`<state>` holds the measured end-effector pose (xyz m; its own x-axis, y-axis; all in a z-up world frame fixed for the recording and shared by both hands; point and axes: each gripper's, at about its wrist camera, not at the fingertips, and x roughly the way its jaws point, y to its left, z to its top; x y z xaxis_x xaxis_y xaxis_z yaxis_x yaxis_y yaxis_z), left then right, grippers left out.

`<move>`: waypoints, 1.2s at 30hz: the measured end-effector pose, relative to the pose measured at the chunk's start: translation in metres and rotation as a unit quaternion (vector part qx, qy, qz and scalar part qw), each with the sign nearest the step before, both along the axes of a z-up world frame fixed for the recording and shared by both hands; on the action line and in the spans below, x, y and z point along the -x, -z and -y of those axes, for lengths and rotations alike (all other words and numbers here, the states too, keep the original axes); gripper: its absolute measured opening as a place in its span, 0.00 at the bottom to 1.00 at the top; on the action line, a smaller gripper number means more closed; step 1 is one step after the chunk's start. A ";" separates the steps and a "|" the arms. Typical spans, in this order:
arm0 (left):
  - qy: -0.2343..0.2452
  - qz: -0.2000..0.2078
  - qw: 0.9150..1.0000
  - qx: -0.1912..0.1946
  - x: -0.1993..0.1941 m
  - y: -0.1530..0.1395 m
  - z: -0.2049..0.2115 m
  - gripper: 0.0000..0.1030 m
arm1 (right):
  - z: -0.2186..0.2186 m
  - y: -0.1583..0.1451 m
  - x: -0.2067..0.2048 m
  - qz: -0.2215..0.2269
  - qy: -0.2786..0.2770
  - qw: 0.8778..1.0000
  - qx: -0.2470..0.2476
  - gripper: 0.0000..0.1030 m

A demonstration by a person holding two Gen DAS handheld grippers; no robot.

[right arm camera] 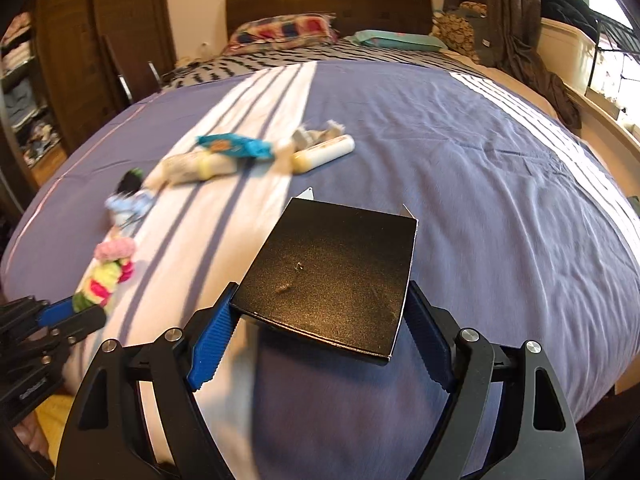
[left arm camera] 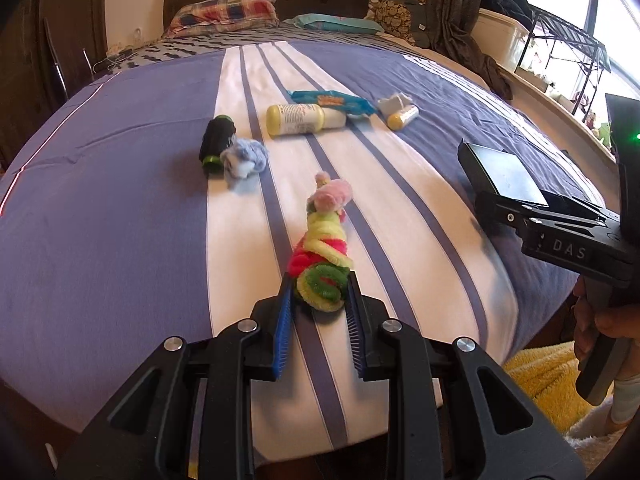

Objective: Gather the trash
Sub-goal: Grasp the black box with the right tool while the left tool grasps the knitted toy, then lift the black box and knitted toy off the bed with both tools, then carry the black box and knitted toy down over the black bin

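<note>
My left gripper (left arm camera: 320,290) is shut on the near end of a fuzzy multicoloured bundle (left arm camera: 324,240) of pink, yellow and green that lies on the bed's white stripe; it also shows in the right wrist view (right arm camera: 106,276). My right gripper (right arm camera: 320,312) is shut on a black flat box (right arm camera: 332,276), held above the bed; it also shows in the left wrist view (left arm camera: 502,178). Farther off lie a yellow-capped bottle (left arm camera: 300,119), a blue wrapper (left arm camera: 332,101), a small yellow tube (left arm camera: 402,117), crumpled grey paper (left arm camera: 394,102), a black roll (left arm camera: 216,140) and a blue-white wad (left arm camera: 244,160).
The bed (left arm camera: 120,200) has a purple cover with white stripes. Pillows (left arm camera: 224,16) and the headboard are at the far end. A window ledge with a rack (left arm camera: 560,52) runs along the right. A yellow rug (left arm camera: 544,380) lies on the floor by the bed's near corner.
</note>
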<state>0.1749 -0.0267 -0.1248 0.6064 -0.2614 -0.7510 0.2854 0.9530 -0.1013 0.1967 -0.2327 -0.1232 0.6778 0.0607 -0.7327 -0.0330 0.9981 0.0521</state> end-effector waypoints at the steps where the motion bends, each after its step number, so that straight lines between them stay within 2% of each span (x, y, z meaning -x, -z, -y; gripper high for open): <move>1: -0.002 0.001 1.000 0.000 0.010 0.000 -0.001 0.23 | -0.001 -0.001 0.007 0.002 -0.003 1.000 -0.004 0.79; 7: -0.008 0.009 1.000 -0.003 0.050 -0.001 -0.006 0.23 | -0.010 -0.010 0.052 0.016 -0.031 0.999 -0.029 0.79; 19: -0.007 0.036 0.999 0.003 0.120 -0.012 -0.016 0.23 | -0.019 -0.017 0.133 0.036 -0.066 0.997 -0.033 0.79; 26: 0.000 0.026 1.000 0.001 0.144 -0.001 -0.016 0.23 | -0.019 0.002 0.158 0.009 -0.074 0.996 -0.039 0.79; 36: 0.007 -0.037 0.999 -0.008 0.153 0.051 -0.008 0.23 | -0.022 0.052 0.178 -0.062 -0.081 0.994 -0.043 0.79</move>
<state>0.0219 -0.0188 -0.1757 0.5457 -0.2577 -0.7973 0.2916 0.9505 -0.1076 0.0190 -0.2108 -0.1756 0.5585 0.2279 -0.7976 -0.1807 0.9718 0.1512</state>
